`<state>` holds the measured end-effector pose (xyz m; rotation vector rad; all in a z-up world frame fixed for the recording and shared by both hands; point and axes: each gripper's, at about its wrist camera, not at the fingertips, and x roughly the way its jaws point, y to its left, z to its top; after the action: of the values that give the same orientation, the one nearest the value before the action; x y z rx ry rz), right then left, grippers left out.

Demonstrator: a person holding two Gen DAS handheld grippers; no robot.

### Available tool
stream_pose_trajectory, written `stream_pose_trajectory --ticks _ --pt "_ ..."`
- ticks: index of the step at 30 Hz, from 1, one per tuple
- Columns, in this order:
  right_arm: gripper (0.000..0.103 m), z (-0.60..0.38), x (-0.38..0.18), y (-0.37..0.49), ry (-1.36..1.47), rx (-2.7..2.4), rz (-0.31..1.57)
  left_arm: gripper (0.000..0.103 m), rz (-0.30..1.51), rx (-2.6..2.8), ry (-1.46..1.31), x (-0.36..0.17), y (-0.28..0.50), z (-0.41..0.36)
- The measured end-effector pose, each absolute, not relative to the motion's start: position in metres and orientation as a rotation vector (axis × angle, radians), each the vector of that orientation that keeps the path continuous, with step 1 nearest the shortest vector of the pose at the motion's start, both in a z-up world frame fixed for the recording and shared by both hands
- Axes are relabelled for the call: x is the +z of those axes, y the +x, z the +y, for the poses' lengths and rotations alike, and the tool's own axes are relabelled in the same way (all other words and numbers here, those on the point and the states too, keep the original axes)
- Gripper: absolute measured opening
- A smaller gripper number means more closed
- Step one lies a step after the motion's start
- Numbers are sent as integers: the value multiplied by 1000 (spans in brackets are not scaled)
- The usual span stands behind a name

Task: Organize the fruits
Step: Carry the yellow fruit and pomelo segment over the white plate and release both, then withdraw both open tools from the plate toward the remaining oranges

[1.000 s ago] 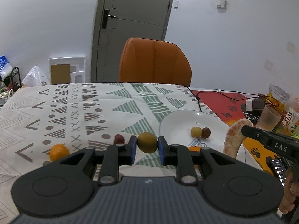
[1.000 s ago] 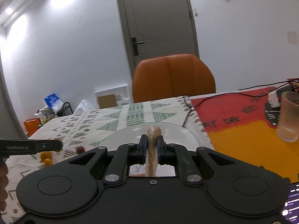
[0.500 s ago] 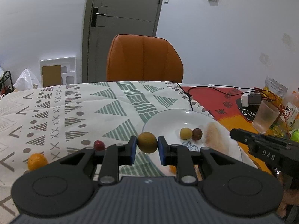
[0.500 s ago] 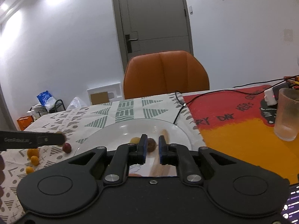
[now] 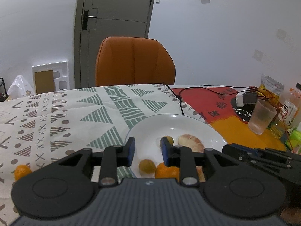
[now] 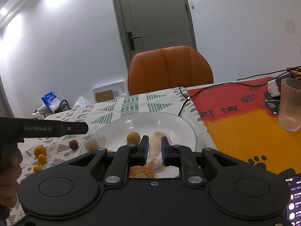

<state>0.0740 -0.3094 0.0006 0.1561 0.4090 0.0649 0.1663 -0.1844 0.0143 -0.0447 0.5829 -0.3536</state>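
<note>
Left gripper [image 5: 147, 150]: jaws opening, blue pads parted, nothing pressed between them. A small olive-yellow fruit [image 5: 147, 166] lies blurred just below the gap, on the near part of the white plate [image 5: 180, 118], touching neither pad.

Right gripper [image 6: 152, 149]: jaws opening too, gap narrow. A pale peeled citrus segment [image 6: 155, 150] lies lengthwise in the gap on the plate [image 6: 169, 120]; whether the pads touch it, cannot tell for certain, though it appears to rest on the plate.

On the plate, left wrist view: an orange peeled piece [image 5: 167, 171] just right of the olive-yellow fruit, another small yellow fruit [image 5: 168, 140] partly behind the right pad, the pale segment [image 5: 191, 142] beside it. In the right wrist view a yellow round fruit [image 6: 133, 137] sits just left of the pads.

Off the plate, on the patterned tablecloth [image 5: 75, 116]: a small red fruit [image 6: 73, 144] near the plate's left rim, and further left three small orange fruits [image 6: 39, 150], close together. Left wrist view shows one orange fruit [image 5: 22, 171] at the cloth's near left.

Surroundings: red and orange mat [image 6: 244, 124] right of the plate, a frosted glass [image 6: 290, 105] standing on it, black cable [image 5: 180, 101] trailing past the plate's far rim. Orange chair [image 5: 134, 62] behind the table, grey door [image 5: 114, 28] beyond it.
</note>
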Motion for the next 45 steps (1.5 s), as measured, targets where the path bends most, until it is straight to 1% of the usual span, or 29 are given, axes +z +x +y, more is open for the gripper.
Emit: stream_pose_trajectory --ticks 2,5,6,8,10,11,12,13,15,16,17,18,19,20,22,27,30,32,45 --pt "22 -309 -1 74 161 67 413 28 590 -350 -51 14 166 -181" --pt "23 -307 -2 73 168 79 416 30 596 -329 -53 15 163 -173" --pt "25 -305 -2 73 169 83 416 32 598 -320 -52 15 162 -169" --pt "30 -302 -2 73 171 92 413 36 602 -300 -53 15 159 -161" --pt "34 -298 -2 73 175 100 413 42 603 -278 -58 16 156 -152" --pt "38 -296 -2 73 177 104 413 44 602 -266 -60 17 154 -147" --pt "42 -294 -2 73 178 107 412 49 601 -255 -62 17 153 -143" --pt "44 -291 -2 72 179 111 410 53 598 -244 -63 18 151 -140" --pt "53 -287 -1 71 178 117 406 60 595 -220 -62 19 147 -132" --pt "55 -285 -1 70 179 118 405 63 596 -209 -61 19 145 -128" --pt "60 -283 -1 70 179 119 404 65 596 -202 -62 20 143 -125" --pt "64 -281 -1 69 180 120 402 69 594 -195 -65 21 141 -121" --pt "67 -279 -1 68 180 122 401 73 590 -187 -69 21 138 -117" --pt "72 -278 -1 67 181 123 400 75 584 -180 -72 22 135 -113" --pt "76 -274 1 65 181 128 398 82 573 -160 -74 25 130 -107" --pt "95 -264 7 57 172 132 387 87 567 -126 -76 29 119 -94" --pt "101 -258 10 53 171 144 384 89 555 -111 -74 33 110 -87" --pt "103 -254 12 49 171 150 384 90 551 -101 -80 35 105 -82" --pt "103 -227 20 33 158 216 395 91 520 -40 -98 43 69 -46"
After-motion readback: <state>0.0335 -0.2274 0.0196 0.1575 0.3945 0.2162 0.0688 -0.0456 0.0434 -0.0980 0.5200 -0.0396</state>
